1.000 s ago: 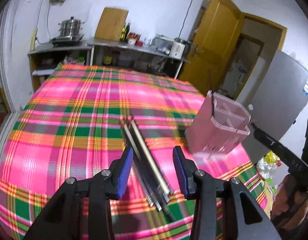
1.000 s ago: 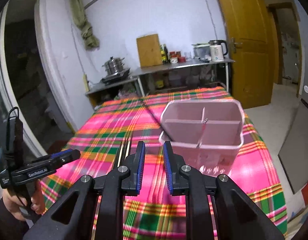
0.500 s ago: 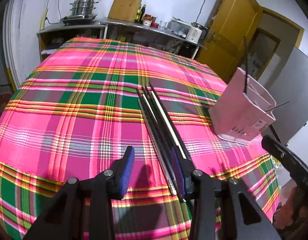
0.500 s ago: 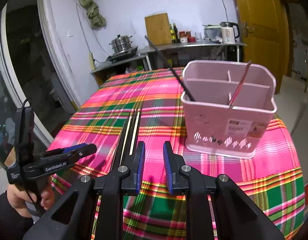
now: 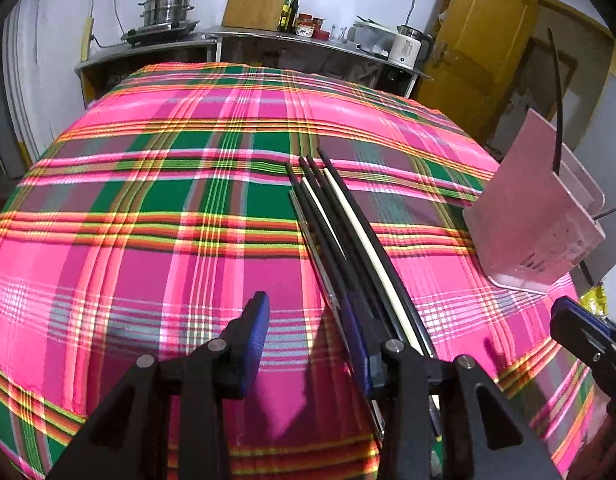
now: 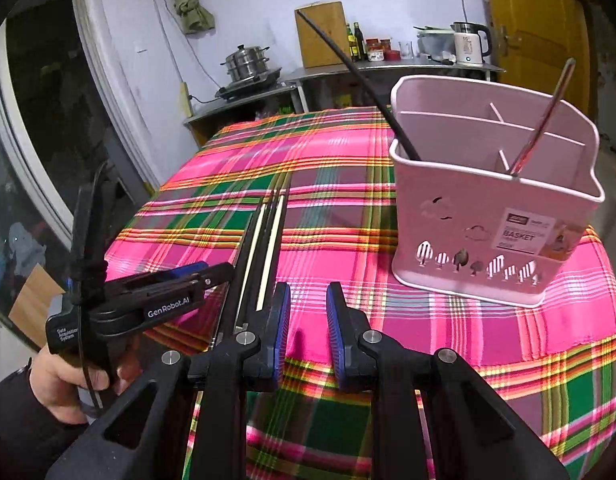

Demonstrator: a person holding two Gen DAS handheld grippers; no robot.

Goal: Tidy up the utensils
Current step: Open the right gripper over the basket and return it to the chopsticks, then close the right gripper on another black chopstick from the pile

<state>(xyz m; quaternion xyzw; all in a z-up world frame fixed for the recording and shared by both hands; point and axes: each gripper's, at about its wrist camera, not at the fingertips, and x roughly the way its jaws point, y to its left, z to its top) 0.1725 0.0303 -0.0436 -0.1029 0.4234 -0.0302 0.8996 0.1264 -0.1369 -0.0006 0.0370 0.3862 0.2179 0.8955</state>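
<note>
Left wrist view shows the left claw (image 5: 304, 332) low over the counter (image 5: 148, 240), which wears a bright pink and green checked cloth; its two blue pads are spread wide with nothing between them; the right pad sits just at the near end of the chopsticks (image 5: 347, 236), and I cannot tell if it touches them. The chopsticks lie flat in one tight bunch on the cloth, pointing away from the claw; most are black and two are pale. To the right stands the pink basket (image 5: 535, 216), well apart from the bunch; one black stick (image 5: 557, 100) pokes up out of it.

Right wrist view shows the right claw (image 6: 306, 332) over the near edge of the counter (image 6: 507, 340); its blue pads sit close together with only a small gap, and they hold nothing. The chopsticks (image 6: 264, 240) run just left of it; the left claw (image 6: 220, 272) comes in from the left side, beside their near end, with a hand (image 6: 64, 376) gripping its handle. The pink basket (image 6: 487, 216) stands upright to the right, split into boxes inside; a black stick (image 6: 347, 64) leans out of its left corner, and a shiny stick (image 6: 547, 112) leans in a box on the right.

A steel pot (image 6: 248, 60), a wooden board (image 6: 321, 34) and a white kettle (image 6: 467, 44) sit on a shelf by the far wall.
</note>
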